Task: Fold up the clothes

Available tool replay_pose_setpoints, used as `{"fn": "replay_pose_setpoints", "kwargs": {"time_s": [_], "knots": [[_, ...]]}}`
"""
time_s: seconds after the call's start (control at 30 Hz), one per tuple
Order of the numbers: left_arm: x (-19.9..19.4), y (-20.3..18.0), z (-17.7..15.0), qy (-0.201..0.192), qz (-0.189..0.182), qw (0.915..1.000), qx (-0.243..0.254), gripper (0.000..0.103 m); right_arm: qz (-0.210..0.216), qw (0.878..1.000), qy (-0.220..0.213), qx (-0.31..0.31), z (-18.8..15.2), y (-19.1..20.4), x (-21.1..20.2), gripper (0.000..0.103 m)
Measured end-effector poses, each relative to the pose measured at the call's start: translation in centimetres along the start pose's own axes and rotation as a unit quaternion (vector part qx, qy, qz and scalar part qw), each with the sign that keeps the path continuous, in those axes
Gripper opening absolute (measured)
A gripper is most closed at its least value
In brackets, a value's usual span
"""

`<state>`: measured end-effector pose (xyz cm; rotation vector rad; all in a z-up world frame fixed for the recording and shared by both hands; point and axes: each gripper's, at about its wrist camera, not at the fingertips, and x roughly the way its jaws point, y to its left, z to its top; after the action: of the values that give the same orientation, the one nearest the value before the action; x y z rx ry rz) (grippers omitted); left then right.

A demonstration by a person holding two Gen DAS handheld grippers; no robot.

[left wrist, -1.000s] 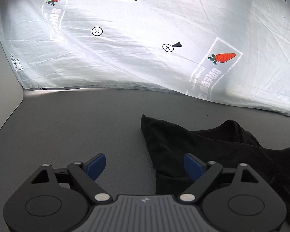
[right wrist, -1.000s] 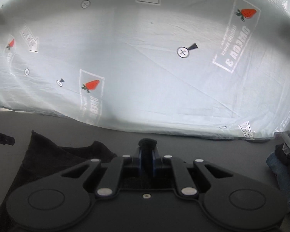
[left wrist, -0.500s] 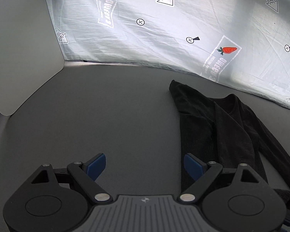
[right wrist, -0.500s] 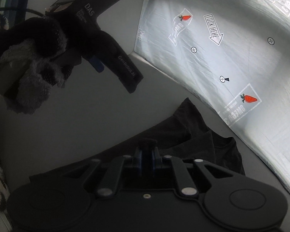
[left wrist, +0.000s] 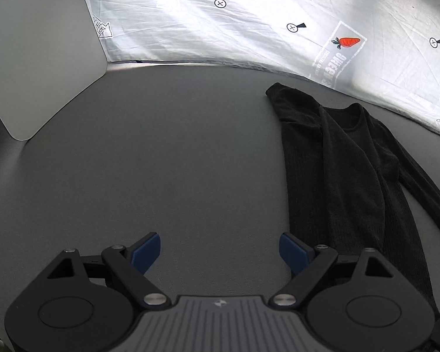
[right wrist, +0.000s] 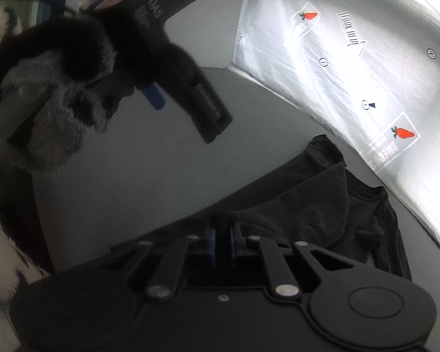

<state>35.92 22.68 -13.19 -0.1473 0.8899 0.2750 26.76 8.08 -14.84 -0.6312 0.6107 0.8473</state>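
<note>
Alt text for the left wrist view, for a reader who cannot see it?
The open left tool hovers over bare grey table, holding nothing. A black sweater lies partly folded to its right, with a printed white sheet behind.

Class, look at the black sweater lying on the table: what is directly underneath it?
The black sweater lies flat on the grey table, which shows all around it. Whatever sits beneath the fabric itself is covered.

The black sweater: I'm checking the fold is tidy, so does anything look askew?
Mid-fold only: the black sweater has one side lying over its body, and the shut right gripper pinches a bunched bit of it. Nothing damaged.
</note>
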Motion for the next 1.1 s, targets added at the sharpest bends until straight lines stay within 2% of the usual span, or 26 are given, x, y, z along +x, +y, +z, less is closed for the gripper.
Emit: {"fn": "replay_pose_setpoints", "kwargs": {"time_s": [0.03, 0.07, 0.2, 0.33, 0.47, 0.53, 0.6, 0.67, 0.73, 0.77, 0.8, 0.83, 0.87, 1.0, 1.1], "knots": [[0.1, -0.2, -0.1, 0.002, -0.003, 1.0000, 0.004, 0.089, 0.012, 1.000, 0.019, 0.006, -0.3, 0.2, 0.8, 0.013], [0.1, -0.4, -0.2, 0.003, -0.005, 1.0000, 0.008, 0.089, 0.025, 0.999, 0.039, 0.016, -0.5, 0.4, 1.5, 0.021], [0.3, -1.4, -0.3, 0.005, -0.017, 0.9995, 0.026, 0.089, 0.028, 0.995, 0.029, 0.091, -1.0, -2.1, -0.1, 0.047], [0.9, -2.4, -0.4, 0.012, -0.023, 0.9990, 0.036, 0.089, 0.030, 0.985, 0.015, 0.168, -1.4, -4.7, -1.8, 0.055], [1.6, -3.2, -1.1, 0.028, -0.032, 0.9981, 0.045, 0.089, 0.024, 0.971, 0.010, 0.239, -2.5, -6.9, -2.9, 0.049], [2.0, -3.6, -1.5, 0.038, -0.034, 0.9976, 0.048, 0.089, 0.007, 0.970, 0.023, 0.241, -2.9, -7.0, -2.7, 0.029], [2.3, -3.8, -1.8, 0.047, -0.035, 0.9971, 0.048, 0.089, 0.017, 0.971, 0.033, 0.238, -3.0, -6.9, -1.7, 0.022], [2.3, -4.0, -2.0, 0.050, -0.032, 0.9969, 0.051, 0.089, 0.025, 0.971, 0.036, 0.236, -2.9, -6.5, -1.2, 0.021], [2.1, -4.2, -2.3, 0.048, -0.027, 0.9965, 0.063, 0.089, 0.024, 0.977, 0.037, 0.211, -2.6, -5.7, -1.2, 0.021], [2.0, -4.3, -2.5, 0.048, -0.027, 0.9960, 0.071, 0.089, 0.023, 0.979, 0.037, 0.197, -2.4, -5.3, -1.2, 0.022], [1.7, -4.4, -2.9, 0.047, -0.031, 0.9952, 0.080, 0.089, 0.018, 0.983, 0.041, 0.178, -2.3, -4.8, -1.1, 0.029], [1.4, -4.5, -3.3, 0.047, -0.039, 0.9938, 0.093, 0.089, 0.012, 0.986, 0.046, 0.158, -2.2, -4.2, -1.0, 0.042], [0.9, -4.8, -3.8, 0.045, -0.048, 0.9920, 0.108, 0.089, 0.007, 0.988, 0.052, 0.144, -2.3, -3.7, -1.0, 0.047], [-1.2, -6.0, -6.2, 0.034, -0.085, 0.9792, 0.181, 0.089, -0.005, 0.991, 0.070, 0.116, -2.8, -2.4, -1.0, 0.049], [-2.1, -7.5, -8.2, 0.029, -0.093, 0.9666, 0.237, 0.090, -0.029, 0.991, 0.078, 0.109, -3.1, -2.1, -1.1, 0.052]]}}
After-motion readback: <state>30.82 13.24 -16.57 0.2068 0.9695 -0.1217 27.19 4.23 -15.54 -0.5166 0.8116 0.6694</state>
